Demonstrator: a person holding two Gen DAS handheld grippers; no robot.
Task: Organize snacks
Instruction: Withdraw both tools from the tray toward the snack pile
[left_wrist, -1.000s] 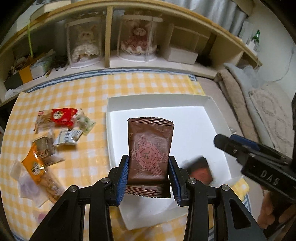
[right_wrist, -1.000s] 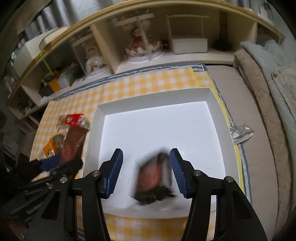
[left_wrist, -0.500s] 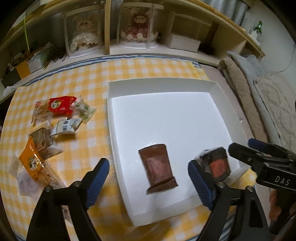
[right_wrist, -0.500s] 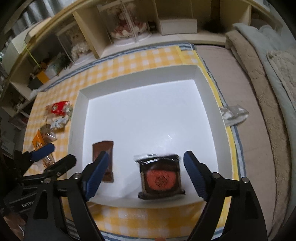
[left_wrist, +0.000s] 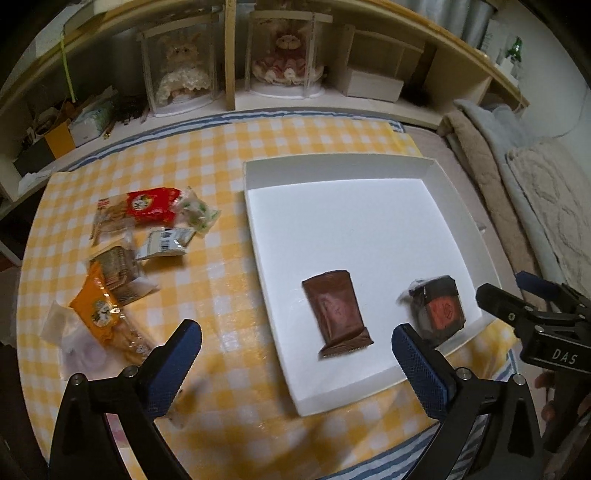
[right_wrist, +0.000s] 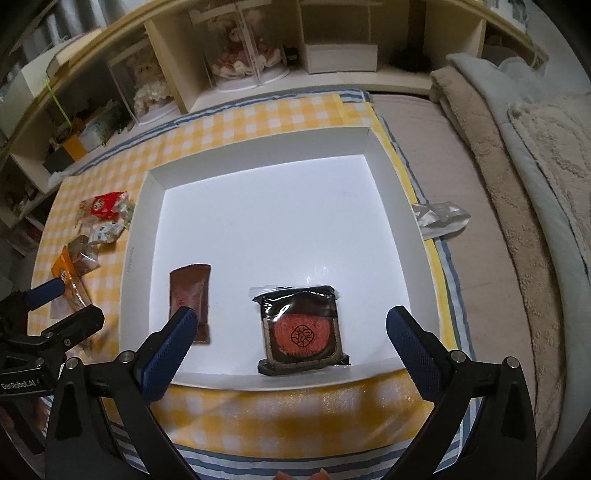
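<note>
Both claws over near edge of counter (left_wrist: 229, 258), pointed steeply down; left claw (left_wrist: 295, 354) jaws opening, spread wide, nothing between the pads; right claw (right_wrist: 288, 343) likewise opening wide, the dark packet with red disc (right_wrist: 301, 330) lay below the gap but untouched by either pad; white tray (left_wrist: 255, 229) sat on the yellow check cloth, right of centre; brown packet (left_wrist: 338, 314) lay flat in near-left part of tray, red-disc packet just right of it near the tray's near-right corner, the two apart; remaining snacks (left_wrist: 136, 243) loose in a cluster on the cloth, left of the tray, several overlapping; task judged early, two in, the rest out; risks: overlapping wrappers on the left could come up two at a time or slip from a shallow pinch on crinkled film; a claw swinging low across might catch the tray's left wall and shift it; crowding near edge of tray would leave later packets stacked on these two.
</note>
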